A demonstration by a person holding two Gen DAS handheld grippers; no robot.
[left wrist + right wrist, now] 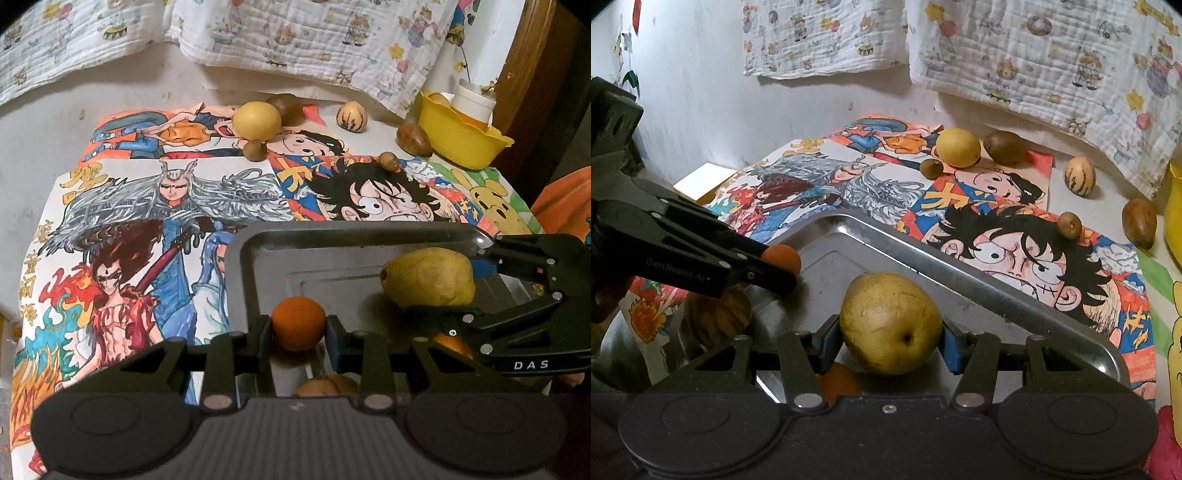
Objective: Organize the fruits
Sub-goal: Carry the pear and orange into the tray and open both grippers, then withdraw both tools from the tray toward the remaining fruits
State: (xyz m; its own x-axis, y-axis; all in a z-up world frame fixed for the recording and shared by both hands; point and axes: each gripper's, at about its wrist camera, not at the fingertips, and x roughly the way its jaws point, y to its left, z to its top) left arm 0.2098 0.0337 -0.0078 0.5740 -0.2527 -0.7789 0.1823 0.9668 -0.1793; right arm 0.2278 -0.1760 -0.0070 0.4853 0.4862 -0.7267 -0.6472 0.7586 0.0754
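While the left wrist camera looks down along its fingers, the left gripper (298, 334) is clamped on a small round orange fruit (298, 328) over the near left corner of the rectangular shiny metal tray (258, 243). To the right of it, over the same tray, the right gripper (476, 288) pinches a yellow-green speckled pear (428, 282). Beyond the tray's far rim, on the colourful cartoon drawings, lie a round yellow fruit (256, 120), small brown fruits and a striped pale fruit (352, 116). A yellow plastic bowl (461, 136) stands past the tray's far right corner.

From the right wrist camera, the right gripper (891, 341) is closed on the pear (891, 322), both pads pressed to its sides, just above the tray (960, 266). The left gripper (783, 267) reaches in from the tray's left side, gripping the orange fruit (783, 258). Another orange fruit (838, 380) lies in the tray under the pear. The round yellow fruit (957, 147) lies beyond the tray's far rim.
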